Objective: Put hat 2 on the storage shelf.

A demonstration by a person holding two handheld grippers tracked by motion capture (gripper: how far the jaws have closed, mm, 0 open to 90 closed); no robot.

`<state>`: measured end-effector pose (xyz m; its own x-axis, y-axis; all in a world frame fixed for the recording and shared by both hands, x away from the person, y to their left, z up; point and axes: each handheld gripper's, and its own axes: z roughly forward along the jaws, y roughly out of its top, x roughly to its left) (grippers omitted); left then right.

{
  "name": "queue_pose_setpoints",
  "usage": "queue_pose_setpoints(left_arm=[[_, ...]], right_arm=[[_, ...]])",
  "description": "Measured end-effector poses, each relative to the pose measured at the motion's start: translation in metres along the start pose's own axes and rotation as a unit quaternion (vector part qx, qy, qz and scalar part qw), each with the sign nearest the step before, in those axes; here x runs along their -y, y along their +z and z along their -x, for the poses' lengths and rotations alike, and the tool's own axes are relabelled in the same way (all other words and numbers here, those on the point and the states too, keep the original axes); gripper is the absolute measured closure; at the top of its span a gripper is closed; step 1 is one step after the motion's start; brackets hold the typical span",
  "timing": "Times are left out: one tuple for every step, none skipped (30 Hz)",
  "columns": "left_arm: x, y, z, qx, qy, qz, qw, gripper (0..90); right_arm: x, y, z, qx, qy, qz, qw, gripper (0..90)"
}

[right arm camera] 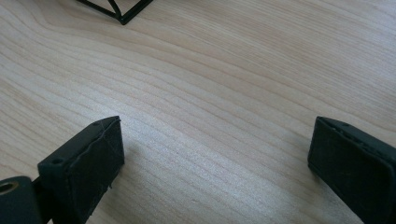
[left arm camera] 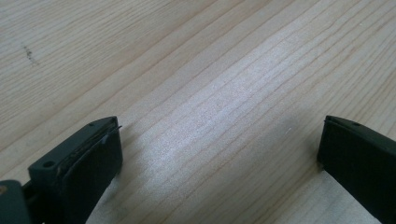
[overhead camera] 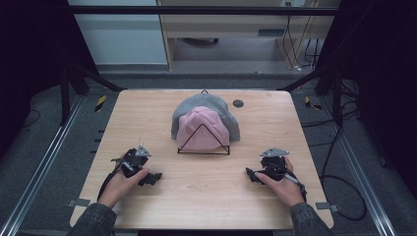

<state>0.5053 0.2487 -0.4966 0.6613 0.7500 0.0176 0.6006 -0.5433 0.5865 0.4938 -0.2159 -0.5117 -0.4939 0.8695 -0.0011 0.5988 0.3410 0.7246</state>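
Note:
A pink knitted hat [overhead camera: 200,131] lies in front of a grey hat [overhead camera: 206,105] on a black wire stand [overhead camera: 203,146] at the table's middle, toward the back. My left gripper [overhead camera: 153,177] rests low on the wood near the front left, held by a hand, its jaws wide open over bare wood [left arm camera: 219,135]. My right gripper [overhead camera: 251,174] sits near the front right, also open, with nothing between its jaws [right arm camera: 215,140]. In the right gripper view a corner of the stand [right arm camera: 122,14] lies at the top edge.
The wooden table [overhead camera: 206,196] has a small dark round hole [overhead camera: 238,103] at the back right. Black frame bars and cables [overhead camera: 339,162] run along the floor on the table's right side; a metal rail [overhead camera: 44,162] runs along its left.

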Motion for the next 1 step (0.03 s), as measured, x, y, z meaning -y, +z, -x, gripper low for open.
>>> queue_pose_setpoints(left_arm=[[0.0000, 0.0001, 0.0001, 0.000, -0.001, 0.001, 1.0000, 0.0]], right_arm=[[0.0001, 0.0001, 0.0000, 0.001, 0.000, 0.001, 1.0000, 3.6]])
